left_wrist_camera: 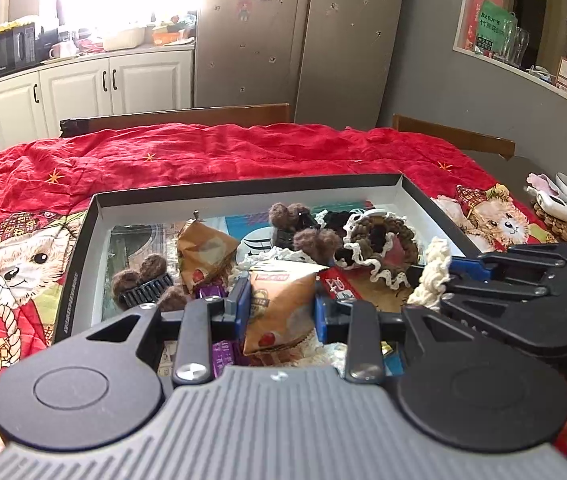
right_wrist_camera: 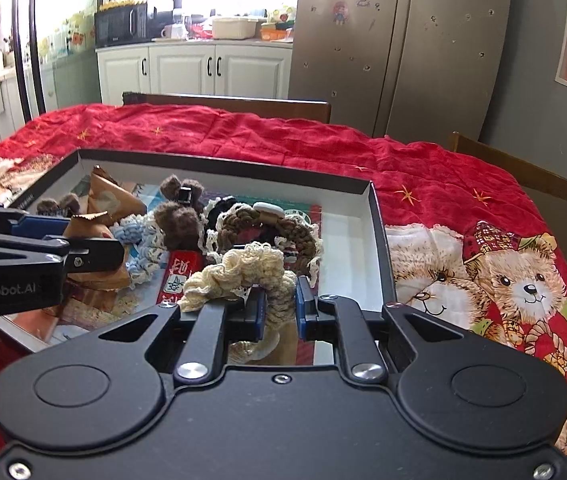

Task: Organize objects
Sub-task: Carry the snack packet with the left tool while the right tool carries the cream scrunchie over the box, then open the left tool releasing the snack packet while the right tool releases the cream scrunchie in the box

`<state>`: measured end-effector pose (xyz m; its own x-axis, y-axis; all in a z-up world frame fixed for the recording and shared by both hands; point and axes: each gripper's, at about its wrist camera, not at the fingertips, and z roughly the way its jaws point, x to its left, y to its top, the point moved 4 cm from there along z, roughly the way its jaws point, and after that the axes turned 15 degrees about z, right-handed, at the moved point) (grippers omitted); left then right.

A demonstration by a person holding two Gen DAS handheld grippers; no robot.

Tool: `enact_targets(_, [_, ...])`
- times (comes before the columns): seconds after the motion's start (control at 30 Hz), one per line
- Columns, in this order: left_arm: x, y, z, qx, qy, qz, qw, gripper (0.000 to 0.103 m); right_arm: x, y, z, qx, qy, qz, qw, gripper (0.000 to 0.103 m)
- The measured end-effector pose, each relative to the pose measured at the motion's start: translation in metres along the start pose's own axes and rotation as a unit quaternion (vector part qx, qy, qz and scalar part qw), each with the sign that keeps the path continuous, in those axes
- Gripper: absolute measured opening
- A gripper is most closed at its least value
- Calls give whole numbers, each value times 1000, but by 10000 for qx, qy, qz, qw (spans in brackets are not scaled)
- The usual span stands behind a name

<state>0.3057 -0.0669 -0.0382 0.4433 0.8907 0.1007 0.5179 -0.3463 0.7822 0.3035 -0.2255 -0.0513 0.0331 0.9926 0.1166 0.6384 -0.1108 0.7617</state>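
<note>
A black box (left_wrist_camera: 243,188) with white inner walls lies on the red bear-print cloth (left_wrist_camera: 203,152) and holds snack packets, hair clips and crocheted scrunchies. My left gripper (left_wrist_camera: 281,306) is shut on an orange-brown snack packet (left_wrist_camera: 279,308) over the box's near side. My right gripper (right_wrist_camera: 279,308) is shut on a cream crocheted scrunchie (right_wrist_camera: 239,270) over the box (right_wrist_camera: 375,216). The right gripper also shows in the left wrist view (left_wrist_camera: 453,280) with the scrunchie (left_wrist_camera: 433,270). The left gripper shows in the right wrist view (right_wrist_camera: 83,240) with the packet (right_wrist_camera: 87,232).
In the box lie a second brown packet (left_wrist_camera: 203,248), brown pom-pom clips (left_wrist_camera: 143,280), a brown-and-white scrunchie (left_wrist_camera: 379,244), a red packet (right_wrist_camera: 179,276) and purple wrappers (left_wrist_camera: 223,354). Wooden chairs (left_wrist_camera: 187,118) stand behind the table. Dishes and items (left_wrist_camera: 559,208) sit at the table's right edge.
</note>
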Motion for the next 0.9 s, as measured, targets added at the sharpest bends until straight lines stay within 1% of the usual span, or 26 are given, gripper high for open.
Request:
enact_targets(0.3, [2, -3, 9, 65, 41, -36, 10000, 36, 7, 0, 10, 89, -86, -186, 9997, 15])
enact_targets(0.37, [2, -4, 9, 59, 45, -32, 10000, 36, 8, 1, 12, 125, -90, -193, 9997, 18])
enact_targets(0.53, [2, -3, 9, 62, 43, -17, 10000, 37, 9, 2, 12, 106, -113, -229, 9996, 19])
enact_targets(0.73, [2, -3, 9, 76, 30, -29, 10000, 39, 9, 2, 13, 95, -114, -228, 9996, 25])
enact_targets(0.83, [2, -3, 9, 79, 28, -26, 10000, 44, 9, 3, 12, 61, -103, -209, 9997, 26])
enact_targets(0.87, [2, -3, 9, 78, 25, -22, 10000, 47, 8, 3, 12, 54, -98, -211, 9997, 26])
enact_targets(0.9, [2, -3, 9, 73, 24, -24, 10000, 53, 8, 3, 11, 47, -93, -213, 9997, 26])
